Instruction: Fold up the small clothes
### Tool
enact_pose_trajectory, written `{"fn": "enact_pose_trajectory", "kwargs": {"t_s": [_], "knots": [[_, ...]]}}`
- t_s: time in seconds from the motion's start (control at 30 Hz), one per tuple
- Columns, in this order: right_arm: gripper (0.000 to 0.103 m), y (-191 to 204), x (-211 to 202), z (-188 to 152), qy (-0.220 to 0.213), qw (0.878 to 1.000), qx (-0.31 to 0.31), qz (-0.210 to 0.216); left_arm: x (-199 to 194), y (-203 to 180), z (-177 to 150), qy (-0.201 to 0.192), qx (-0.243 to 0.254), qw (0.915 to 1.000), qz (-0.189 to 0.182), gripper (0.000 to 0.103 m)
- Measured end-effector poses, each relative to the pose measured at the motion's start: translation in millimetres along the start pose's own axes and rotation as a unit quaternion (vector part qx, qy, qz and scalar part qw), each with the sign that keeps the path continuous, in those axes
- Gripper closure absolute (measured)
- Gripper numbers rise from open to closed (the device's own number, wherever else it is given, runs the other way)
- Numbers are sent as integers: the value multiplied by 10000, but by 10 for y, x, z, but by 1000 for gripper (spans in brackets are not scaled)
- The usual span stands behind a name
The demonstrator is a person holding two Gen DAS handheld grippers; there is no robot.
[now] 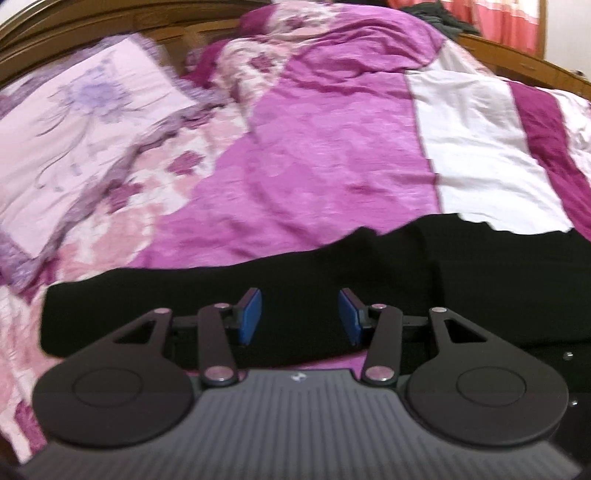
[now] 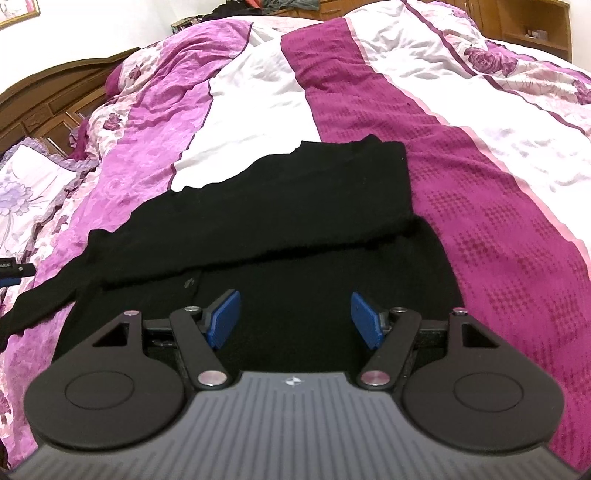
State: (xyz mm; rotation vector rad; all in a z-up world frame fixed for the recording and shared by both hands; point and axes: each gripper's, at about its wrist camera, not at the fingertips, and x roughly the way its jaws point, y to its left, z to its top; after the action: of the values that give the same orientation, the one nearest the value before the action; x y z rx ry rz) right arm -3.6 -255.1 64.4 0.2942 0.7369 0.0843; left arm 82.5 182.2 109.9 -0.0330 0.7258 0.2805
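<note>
Both the left claw (image 1: 301, 317) and right claw (image 2: 295, 319) hover spread over the black garment (image 2: 280, 206).

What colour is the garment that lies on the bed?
Plain black garment, no visible pattern; the right wrist view shows it best, against the pink, white and magenta bedcover.

it's a bed (image 2: 498, 206) with a rumpled bedspread in magenta, pink and white stripes plus rose prints. lying on it: a black garment (image 2: 295, 206) spread mostly flat with one part folded over, and a lilac floral pillow (image 1: 74, 122) near the wooden headboard (image 1: 110, 18)
</note>
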Motion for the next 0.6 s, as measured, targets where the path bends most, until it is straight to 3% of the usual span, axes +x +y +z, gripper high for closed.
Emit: {"fn": "enact_pose_trajectory", "kwargs": {"t_s": [0.33, 0.6], "knots": [[30, 44, -76, -136, 107, 9999, -33, 6, 108, 688, -43, 323, -125, 9962, 802, 55], [30, 89, -140, -207, 110, 9999, -117, 6, 299, 1029, -261, 708, -705, 9906, 937, 54]]}}
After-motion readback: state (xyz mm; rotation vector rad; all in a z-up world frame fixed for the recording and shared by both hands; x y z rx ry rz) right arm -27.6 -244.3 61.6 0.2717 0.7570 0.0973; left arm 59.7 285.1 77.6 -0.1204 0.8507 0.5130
